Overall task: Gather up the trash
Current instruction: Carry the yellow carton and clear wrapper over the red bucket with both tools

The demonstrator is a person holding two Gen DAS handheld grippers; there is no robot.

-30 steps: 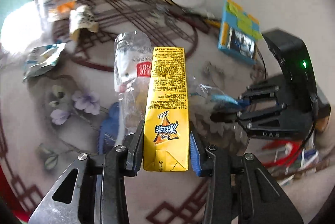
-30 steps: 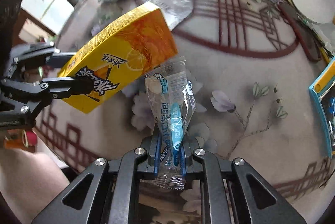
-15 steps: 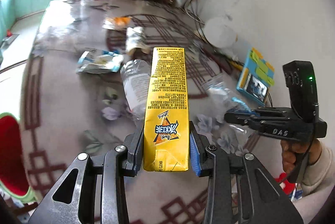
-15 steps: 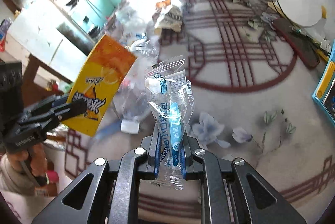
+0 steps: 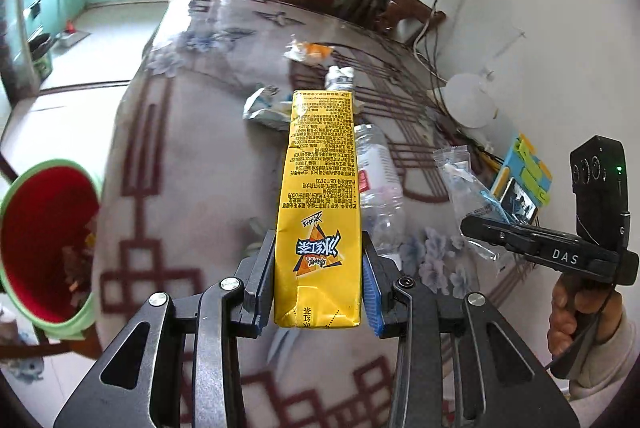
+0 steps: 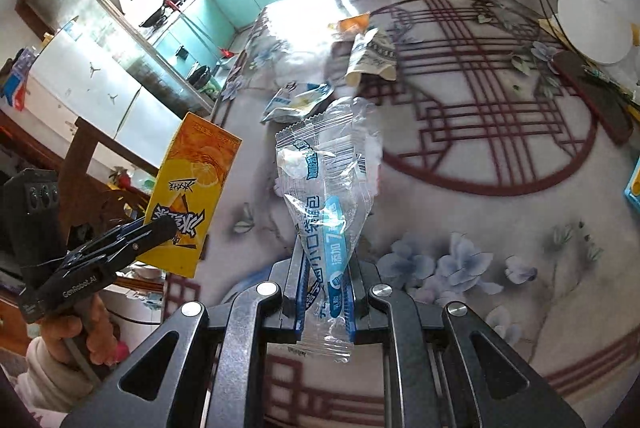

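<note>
Claws (image 5: 318, 280) (image 6: 324, 288) grip carton (image 5: 320, 196) and wrapper (image 6: 324, 196); bottle (image 5: 378, 180) behind.

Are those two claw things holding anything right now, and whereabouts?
Yes. The left gripper clamps the yellow drink carton near its bottom end; the right gripper pinches the clear plastic wrapper near its lower end.

left wrist view: mounted behind left tongs (image 5: 318, 268), faces forward and down over worktop (image 5: 192, 164) from above, yellow carton (image 5: 320, 196) close to lens. right wrist view: behind right tongs (image 6: 324, 284), same forward-down aim, clear wrapper (image 6: 324, 196) close. shared: patterned worktop (image 6: 500, 188), scattered litter mid-surface, white round disc (image 5: 470, 100) (image 6: 592, 20). each view catches opposite tongs at frame edge.
</note>
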